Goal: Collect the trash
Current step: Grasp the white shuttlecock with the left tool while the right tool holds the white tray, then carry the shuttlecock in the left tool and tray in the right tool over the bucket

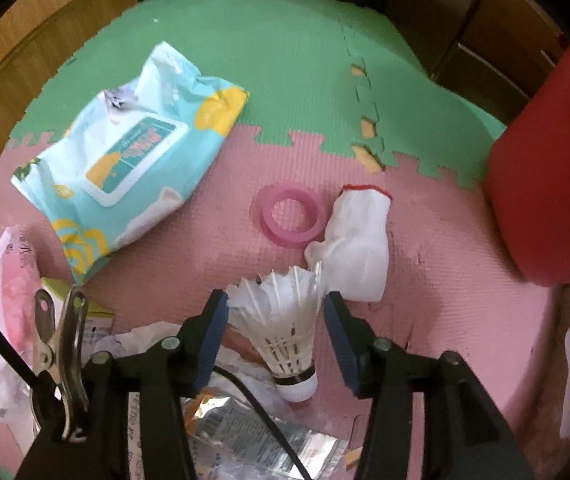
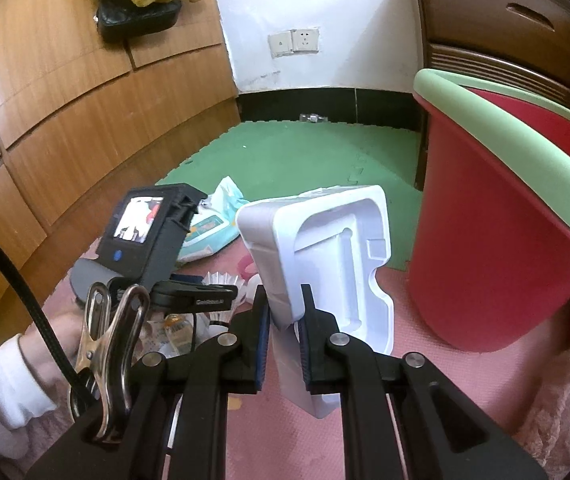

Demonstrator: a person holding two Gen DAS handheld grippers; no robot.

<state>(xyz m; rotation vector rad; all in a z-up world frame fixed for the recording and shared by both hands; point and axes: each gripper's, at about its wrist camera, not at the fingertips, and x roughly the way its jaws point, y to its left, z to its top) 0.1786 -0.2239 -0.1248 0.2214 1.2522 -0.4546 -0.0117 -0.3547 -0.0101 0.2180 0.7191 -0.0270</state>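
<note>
1. Left gripper (image 1: 275, 322): jaws apart, straddling a white shuttlecock (image 1: 281, 334) on the pink floor mat (image 1: 445, 320); pads not pressing it.
2. Right gripper (image 2: 285, 312): clamped on the edge of a white moulded tray (image 2: 325, 248), held up just beside the red bin (image 2: 497, 248).
3. Left of the bin on the mat: white glove (image 1: 355, 248), pink ring (image 1: 291, 220), wipes packet (image 1: 133, 152).
</note>
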